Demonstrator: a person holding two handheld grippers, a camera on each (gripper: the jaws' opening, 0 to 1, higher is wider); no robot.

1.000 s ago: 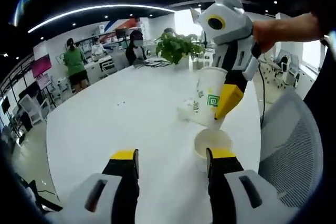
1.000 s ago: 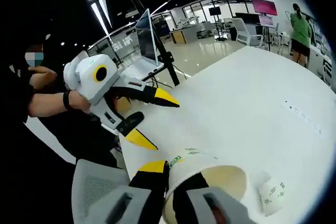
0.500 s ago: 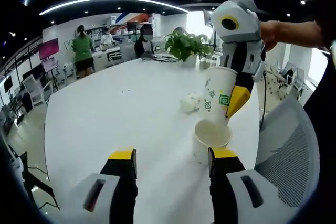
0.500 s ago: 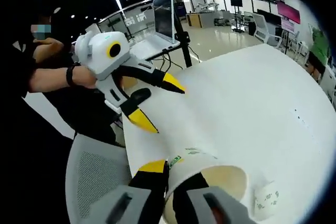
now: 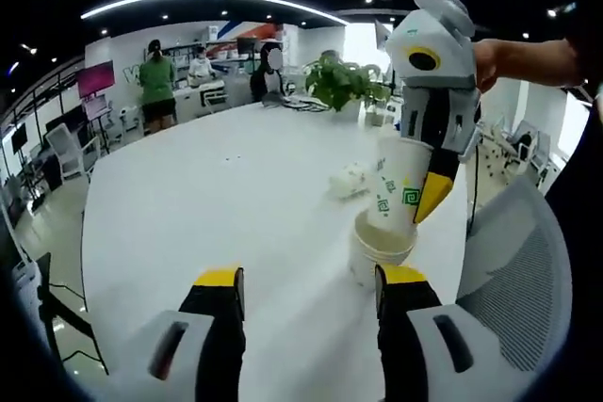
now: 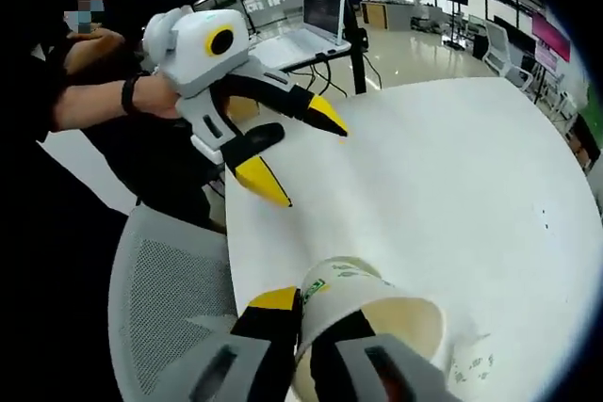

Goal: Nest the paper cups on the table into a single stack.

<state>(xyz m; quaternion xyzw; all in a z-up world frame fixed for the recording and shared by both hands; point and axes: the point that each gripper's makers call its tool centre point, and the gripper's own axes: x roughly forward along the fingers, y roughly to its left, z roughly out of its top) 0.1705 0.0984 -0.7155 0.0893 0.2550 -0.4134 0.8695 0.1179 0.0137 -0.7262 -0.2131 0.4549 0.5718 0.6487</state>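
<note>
Held cup [image 5: 396, 197] now inside standing cup [image 5: 381, 249]

white table [image 5: 188, 204], 2 cups [image 5: 380, 249], plant [image 5: 337, 84]

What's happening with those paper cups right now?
Right hand-held gripper shut on held cup, bottom partly in standing cup. Left hand-held gripper open. Crumpled cup lies beyond.

pretty bright indoor light from ceiling strips [image 5: 217, 4] and spots, white table [image 5: 217, 204] a bit glary, soft faint shadows, heavy fisheye bending at edges, far background slightly soft
</note>
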